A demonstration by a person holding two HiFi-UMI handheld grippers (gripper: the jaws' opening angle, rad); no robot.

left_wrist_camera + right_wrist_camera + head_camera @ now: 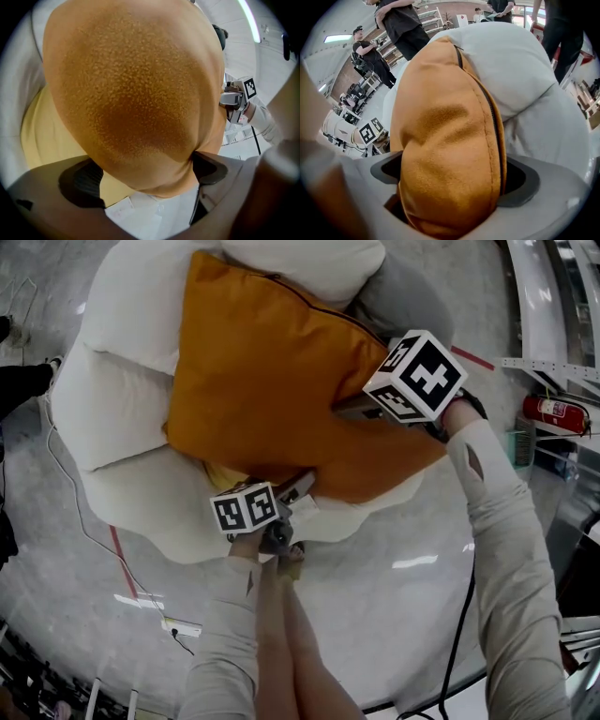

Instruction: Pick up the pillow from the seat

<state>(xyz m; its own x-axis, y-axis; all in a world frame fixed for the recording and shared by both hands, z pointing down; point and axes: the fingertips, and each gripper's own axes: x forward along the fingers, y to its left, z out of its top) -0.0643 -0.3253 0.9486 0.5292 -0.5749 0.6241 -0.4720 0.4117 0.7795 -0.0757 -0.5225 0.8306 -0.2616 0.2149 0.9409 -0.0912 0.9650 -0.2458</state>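
An orange pillow (272, 390) lies on a white padded seat (112, 409), over a yellow cushion (220, 474). My left gripper (300, 486) is at the pillow's near edge. In the left gripper view the pillow (131, 93) hangs down between the wide-spread jaws of the left gripper (145, 176), with the yellow cushion (42, 136) showing beside the left pad. My right gripper (347, 409) is at the pillow's right edge. There the zipped seam of the pillow (445, 164) fills the gap of the right gripper (452, 180), whose jaws stand wide. The seat is under the pillow in all views.
A red fire extinguisher (553, 411) stands at the right by white shelving. A cable (84, 521) and a power strip (183, 624) lie on the glossy floor left of the seat. Several people (401, 23) stand behind the seat.
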